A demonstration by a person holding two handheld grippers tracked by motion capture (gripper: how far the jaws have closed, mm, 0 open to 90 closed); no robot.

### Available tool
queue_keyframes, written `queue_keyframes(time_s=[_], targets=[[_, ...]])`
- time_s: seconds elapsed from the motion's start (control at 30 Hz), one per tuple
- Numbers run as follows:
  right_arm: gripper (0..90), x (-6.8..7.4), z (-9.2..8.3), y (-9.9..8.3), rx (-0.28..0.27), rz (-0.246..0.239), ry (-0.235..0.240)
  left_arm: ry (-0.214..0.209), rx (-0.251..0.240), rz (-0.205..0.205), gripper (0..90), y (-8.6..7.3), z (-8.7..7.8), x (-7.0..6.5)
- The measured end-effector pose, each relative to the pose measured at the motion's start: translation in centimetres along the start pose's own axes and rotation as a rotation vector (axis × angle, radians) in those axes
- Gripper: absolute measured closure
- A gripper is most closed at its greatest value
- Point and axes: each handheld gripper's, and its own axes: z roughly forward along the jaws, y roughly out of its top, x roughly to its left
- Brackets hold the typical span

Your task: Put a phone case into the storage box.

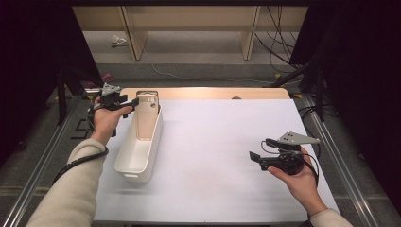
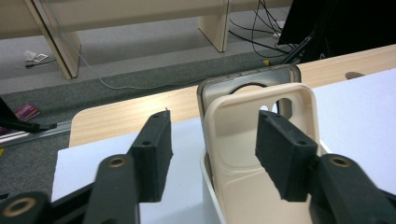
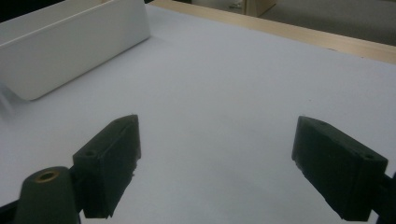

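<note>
A cream phone case [image 1: 147, 118] stands upright at the far end of a long white bin [image 1: 125, 161], and the rim of a dark grey case [image 1: 146, 93] shows just behind it. My left gripper [image 1: 131, 106] is level with the cases' top, at their left side, jaws apart. In the left gripper view the cream case [image 2: 233, 154] rises out of the bin [image 2: 208, 186] past my left gripper [image 2: 215, 154]. The right pad overlaps it and neither pad presses on it. The grey case [image 2: 243, 77] frames it from behind. My right gripper [image 1: 261, 149] [image 3: 215, 163] hangs open over the bare white mat.
The white mat [image 1: 222, 156] covers a wooden table [image 1: 213, 92] whose far edge is exposed. Metal rails [image 1: 331, 142] run down both sides. Wooden shelf legs [image 1: 248, 33] and cables [image 1: 279, 42] lie on the floor beyond. The bin's side wall [image 3: 70, 51] appears at the upper left of the right gripper view.
</note>
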Motion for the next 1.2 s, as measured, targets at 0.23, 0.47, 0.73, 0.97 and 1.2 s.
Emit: queue_keyframes(time_s=[0.23,0.47,0.73,0.97,1.2], targets=[[16.2,0.0,0.0,0.0,0.002,0.003,-0.002,-0.028,0.024,0.004,25.9,-0.1,-1.7,-0.6],[16.2,0.0,0.1,0.0,0.002,0.003,-0.002,-0.058,0.008,0.009,15.1,-0.4,-3.8,-1.2],[16.2,0.0,0.1,0.0,0.003,0.005,-0.002,-0.093,0.009,0.043,10.9,-0.9,-5.5,-2.3],[16.2,0.0,0.1,0.0,0.003,0.004,-0.003,-0.108,0.005,0.073,10.7,-1.3,-6.3,-2.9],[16.3,0.0,0.0,0.0,0.004,0.004,0.000,-0.128,0.001,0.082,10.5,-2.4,-7.0,-3.4]])
